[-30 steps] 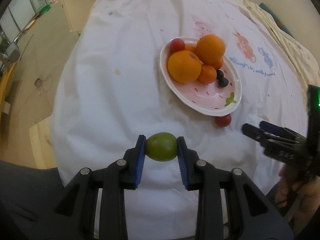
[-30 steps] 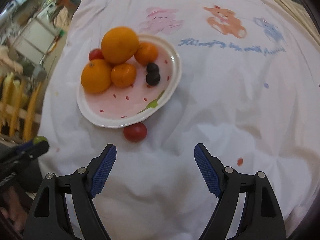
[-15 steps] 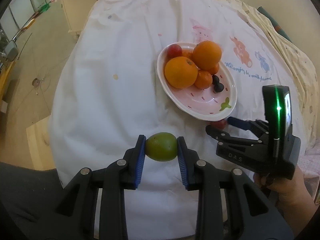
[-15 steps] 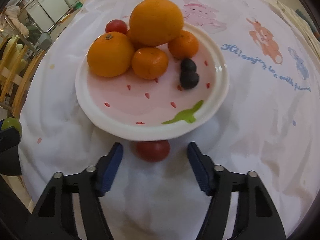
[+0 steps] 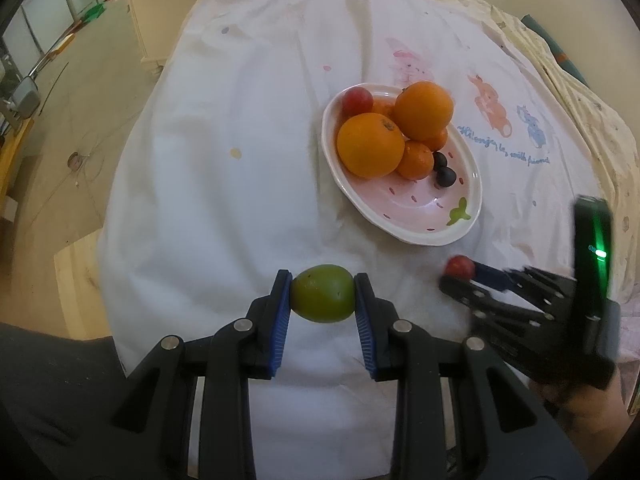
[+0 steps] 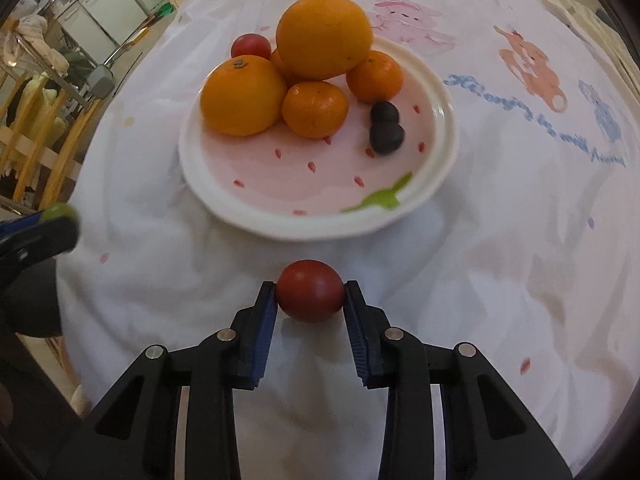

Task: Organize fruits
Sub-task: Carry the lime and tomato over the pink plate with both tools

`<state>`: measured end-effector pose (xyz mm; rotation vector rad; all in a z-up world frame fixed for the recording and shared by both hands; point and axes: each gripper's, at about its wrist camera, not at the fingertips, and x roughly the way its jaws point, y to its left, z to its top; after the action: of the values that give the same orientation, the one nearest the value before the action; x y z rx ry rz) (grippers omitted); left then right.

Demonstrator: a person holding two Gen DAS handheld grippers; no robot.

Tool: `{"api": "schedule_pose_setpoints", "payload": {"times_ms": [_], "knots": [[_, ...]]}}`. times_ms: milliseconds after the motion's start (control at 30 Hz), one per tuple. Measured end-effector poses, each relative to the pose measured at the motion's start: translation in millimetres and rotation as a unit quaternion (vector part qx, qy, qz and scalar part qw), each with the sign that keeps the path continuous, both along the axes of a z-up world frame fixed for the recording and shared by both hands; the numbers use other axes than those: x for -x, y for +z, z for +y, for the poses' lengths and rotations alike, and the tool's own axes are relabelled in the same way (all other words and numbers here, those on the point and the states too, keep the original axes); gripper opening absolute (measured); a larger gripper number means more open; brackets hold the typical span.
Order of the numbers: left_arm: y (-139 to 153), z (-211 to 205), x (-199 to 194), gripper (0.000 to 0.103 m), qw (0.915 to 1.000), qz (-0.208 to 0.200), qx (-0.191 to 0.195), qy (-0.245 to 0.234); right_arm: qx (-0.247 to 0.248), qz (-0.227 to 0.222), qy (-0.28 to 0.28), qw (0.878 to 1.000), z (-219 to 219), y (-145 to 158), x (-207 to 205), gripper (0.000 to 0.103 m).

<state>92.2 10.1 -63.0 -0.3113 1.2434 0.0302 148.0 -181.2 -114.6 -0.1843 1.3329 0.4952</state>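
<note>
My left gripper (image 5: 322, 300) is shut on a green fruit (image 5: 322, 293), held above the white cloth near its front edge. My right gripper (image 6: 310, 296) is closing its jaws around a red tomato (image 6: 310, 290) that rests on the cloth just in front of the plate; both blue pads touch its sides. The pink oval plate (image 6: 288, 176) carries two big oranges (image 6: 240, 94), small mandarins (image 6: 314, 108), another red tomato (image 6: 251, 45) and two dark grapes (image 6: 386, 134). The left wrist view shows the right gripper (image 5: 460, 276) with the tomato (image 5: 460, 267) at its tip.
A white cloth with cartoon animals (image 5: 490, 100) covers the table. Bare floor (image 5: 60, 120) and a cabinet lie beyond the table's left edge. A hand (image 5: 580, 412) holds the right gripper at the lower right. Wooden chairs (image 6: 40, 128) stand to the left.
The right gripper moved in toward the plate and down, and its jaws narrowed from wide apart to touching the red tomato. The left gripper kept still with the green fruit.
</note>
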Motion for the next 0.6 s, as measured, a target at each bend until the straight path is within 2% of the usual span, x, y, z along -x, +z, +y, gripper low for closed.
{"api": "schedule_pose_setpoints", "payload": {"times_ms": [233,367,433,600], "knots": [[-3.3,-3.7,1.8,0.027,0.9999,-0.005,-0.012,-0.010,-0.054,-0.018,-0.049,0.997,-41.9,43.2,10.0,0.036],[-9.9,-4.5,-3.6,0.027,0.9999,0.007,-0.004,-0.012,-0.074,-0.040,-0.072,0.994,-55.7,60.5,11.4,0.036],[-9.1,-5.5,-6.8,0.027,0.9999,0.008,0.004,-0.013,-0.084,-0.052,-0.085,0.992,-59.1,67.0,7.6,0.036],[0.5,-15.6,-23.0,0.027,0.9996,0.000,-0.004,-0.028,-0.110,-0.073,-0.116,0.984,-64.4,79.1,-12.5,0.036]]}}
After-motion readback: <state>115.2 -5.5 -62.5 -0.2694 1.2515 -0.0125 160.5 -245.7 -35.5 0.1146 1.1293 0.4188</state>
